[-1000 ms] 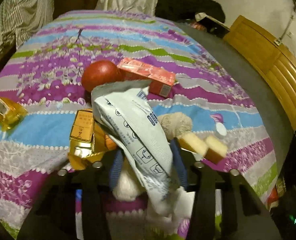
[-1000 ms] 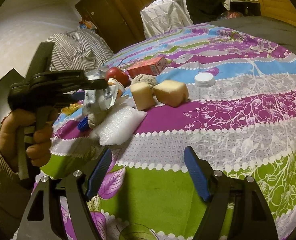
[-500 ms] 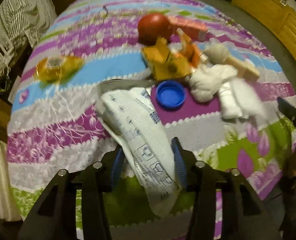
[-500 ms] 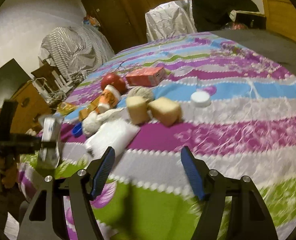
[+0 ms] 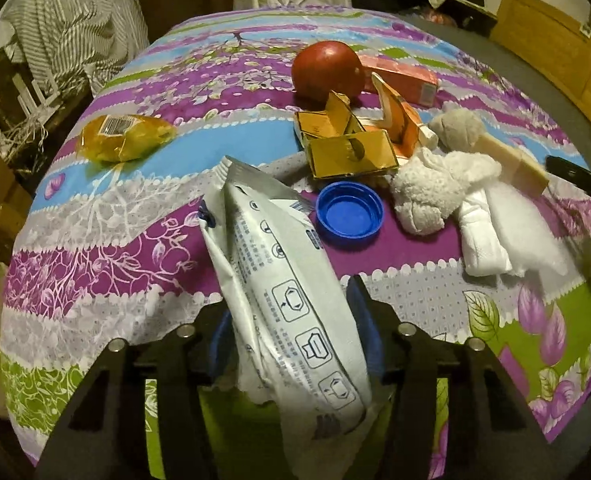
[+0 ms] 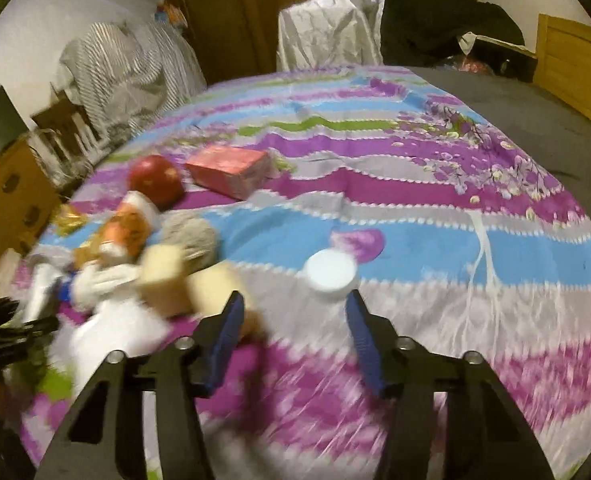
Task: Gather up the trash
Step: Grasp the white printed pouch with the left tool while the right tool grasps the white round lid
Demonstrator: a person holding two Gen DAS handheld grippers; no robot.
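Observation:
My left gripper is shut on a white and grey plastic wrapper and holds it above the near edge of the bedspread. Beyond it lie a blue cap, a gold box, an orange carton, a red apple, a pink box, crumpled white tissues and a yellow wrapper. My right gripper is open and empty, just short of a white lid. Two sponge blocks lie to its left.
The bed is covered with a striped purple, blue and green spread. A wooden headboard runs along the right. A white-covered chair and dark clothes stand beyond the bed. Striped fabric and boxes stand at the left.
My left gripper has pulled back from the pile with the wrapper in it. My right gripper has moved forward over the bed toward the white lid.

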